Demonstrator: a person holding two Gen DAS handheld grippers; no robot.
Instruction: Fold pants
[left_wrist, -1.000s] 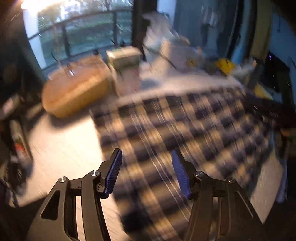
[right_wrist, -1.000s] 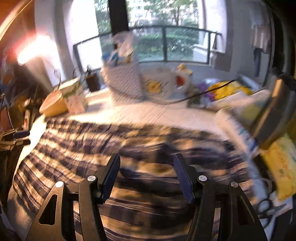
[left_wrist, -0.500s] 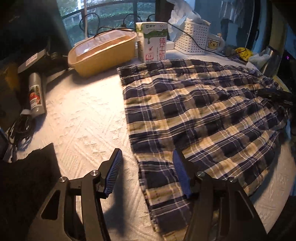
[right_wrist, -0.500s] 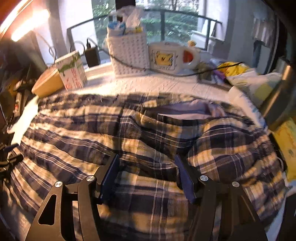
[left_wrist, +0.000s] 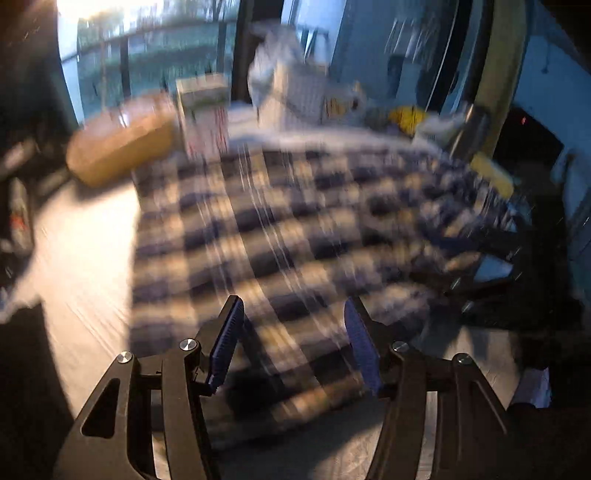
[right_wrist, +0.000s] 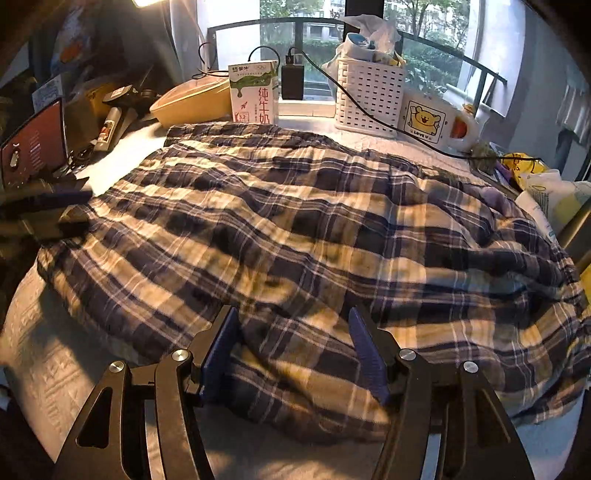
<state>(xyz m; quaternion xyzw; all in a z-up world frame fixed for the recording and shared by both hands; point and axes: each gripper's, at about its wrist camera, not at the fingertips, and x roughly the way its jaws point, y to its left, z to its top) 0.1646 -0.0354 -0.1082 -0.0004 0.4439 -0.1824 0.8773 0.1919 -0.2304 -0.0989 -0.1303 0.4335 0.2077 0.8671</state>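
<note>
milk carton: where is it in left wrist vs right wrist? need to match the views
Left wrist: the milk carton is upper left of centre, blurred, at the far edge of the plaid pants, just right of the yellow container.
Right wrist: the milk carton is top centre-left, sharp, standing upright behind the pants.
Shared landmark: the white slatted basket, right of the carton in both views.

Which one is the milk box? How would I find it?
Look past the plaid pants to the window at the back of the table. The milk carton stands upright at the pants' far edge, between the yellow tub and the white basket. It is the only tall box with a green top and red writing.
</note>
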